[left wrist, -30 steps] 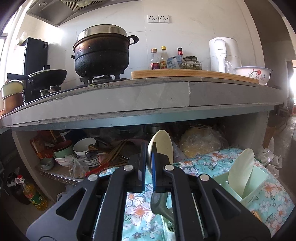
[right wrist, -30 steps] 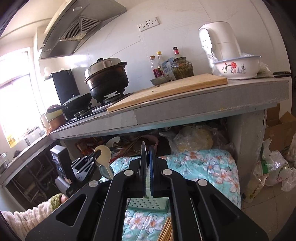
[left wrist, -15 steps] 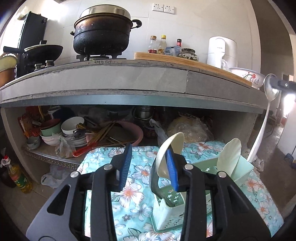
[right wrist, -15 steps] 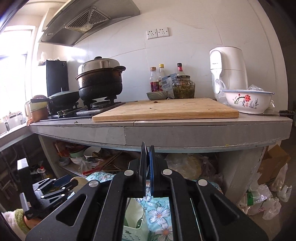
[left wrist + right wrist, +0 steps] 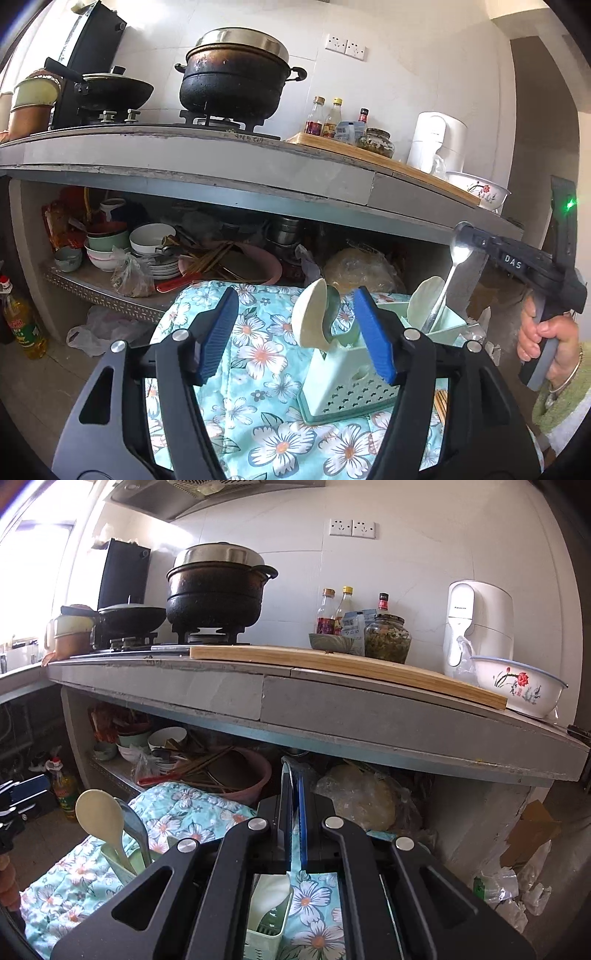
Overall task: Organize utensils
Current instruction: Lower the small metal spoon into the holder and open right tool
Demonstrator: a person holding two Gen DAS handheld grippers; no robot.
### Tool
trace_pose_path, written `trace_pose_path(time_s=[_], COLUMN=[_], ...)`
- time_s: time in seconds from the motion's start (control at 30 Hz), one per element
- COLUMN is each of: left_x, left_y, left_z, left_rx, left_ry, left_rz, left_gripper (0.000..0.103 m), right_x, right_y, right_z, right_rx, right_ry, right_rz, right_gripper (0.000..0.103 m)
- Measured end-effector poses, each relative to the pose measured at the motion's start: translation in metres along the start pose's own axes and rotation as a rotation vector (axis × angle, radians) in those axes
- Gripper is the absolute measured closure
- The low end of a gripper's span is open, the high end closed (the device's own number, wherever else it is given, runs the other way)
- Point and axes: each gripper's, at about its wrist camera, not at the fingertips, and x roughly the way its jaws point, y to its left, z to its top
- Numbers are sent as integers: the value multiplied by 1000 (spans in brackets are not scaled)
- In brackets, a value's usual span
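A pale green utensil holder point(image 5: 347, 373) stands on a floral cloth point(image 5: 258, 424). A cream rice paddle point(image 5: 310, 317) and a metal ladle stand in its near compartment; the paddle also shows in the right wrist view point(image 5: 99, 819). My left gripper point(image 5: 295, 332) is open, its blue pads on either side of the paddle, not touching. My right gripper point(image 5: 476, 240) is shut on a metal spoon point(image 5: 448, 273), whose handle reaches down into a rear compartment beside a second cream paddle point(image 5: 424, 295). In the right wrist view the right gripper point(image 5: 292, 812) is shut on the spoon's thin edge.
A concrete counter point(image 5: 221, 162) overhangs the work area, with a black pot point(image 5: 236, 77), a wok point(image 5: 110, 88), bottles, a cutting board point(image 5: 332, 661) and a flowered bowl point(image 5: 517, 686). Bowls and chopsticks point(image 5: 207, 258) crowd the shelf below. An oil bottle point(image 5: 22, 325) stands on the floor.
My left gripper opened, let go of the cream paddle in the holder and pulled back. My right gripper brought the spoon down, with its handle now in the holder's rear compartment.
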Motion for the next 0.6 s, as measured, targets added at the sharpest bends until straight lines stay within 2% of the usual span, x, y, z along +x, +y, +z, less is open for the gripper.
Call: trace_pose_path(time_s=[0.23, 0.47, 0.57, 0.6], left_x=[-24, -35, -37, -38], left_y=[4, 1, -1, -2], left_z=[-21, -57, -72, -76], left_rx=[-28, -29, -30, -32], left_ry=[33, 168, 227, 246], left_rz=[-15, -33, -39, -39], left_gripper=[35, 29, 28, 28], right_x=[2, 0, -12, -18], right_y=[2, -5, -11, -14], right_z=[-20, -39, -40, -40], right_rx=[29, 99, 151, 172], right_ry=[62, 159, 150, 143], right_rz=[55, 162, 199, 209], right_gripper=[100, 95, 84, 77])
